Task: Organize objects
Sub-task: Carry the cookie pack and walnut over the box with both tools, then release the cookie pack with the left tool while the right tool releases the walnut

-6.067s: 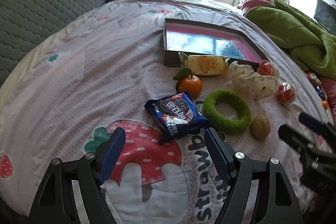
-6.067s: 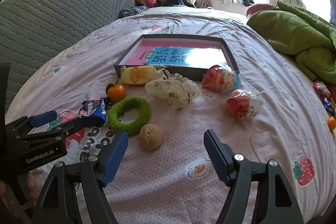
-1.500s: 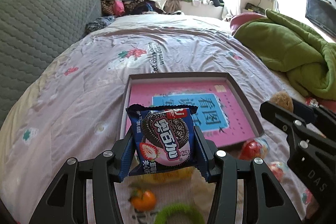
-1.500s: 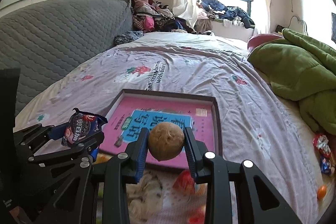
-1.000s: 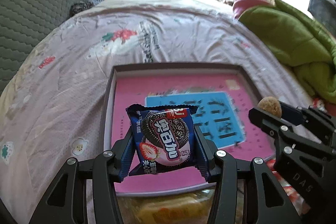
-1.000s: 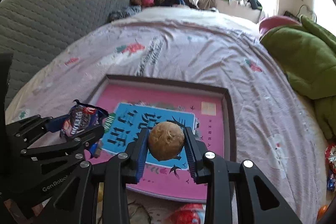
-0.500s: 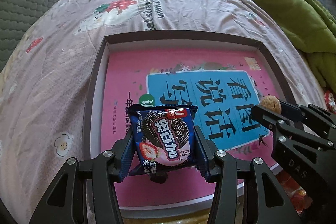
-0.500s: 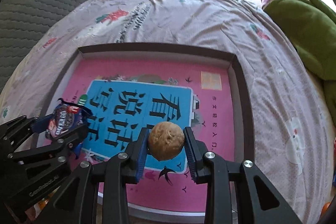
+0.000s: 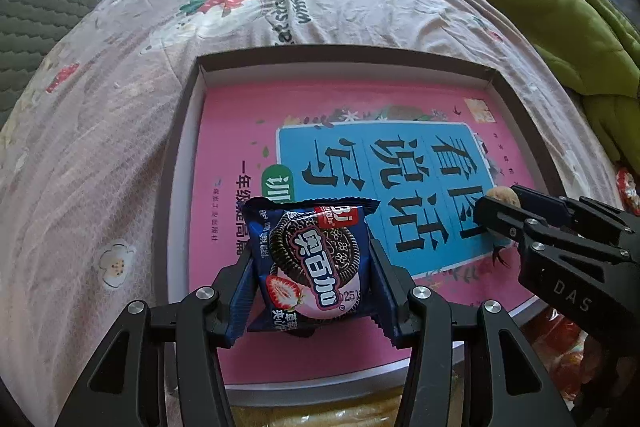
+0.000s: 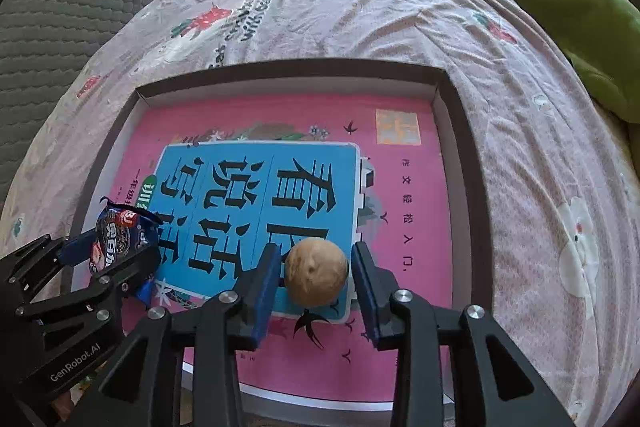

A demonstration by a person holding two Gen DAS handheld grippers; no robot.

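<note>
Over a shallow cardboard box lined with a glossy pink book, on the bed, the right gripper has just been opening; its blue fingers now stand clear of the round, rough tan ball between them, apparently released at the box's near right. At near left, the left gripper stays clenched on a crinkly blue cookie packet, not yet released.

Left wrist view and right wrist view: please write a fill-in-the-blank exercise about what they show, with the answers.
The left gripper is shut on a cookie packet whose wrapper is mostly ____. The book lying in the box has a ____ cover with a blue panel. The blanket heaped beside the box is ____.
Answers: blue; pink; green.
</note>
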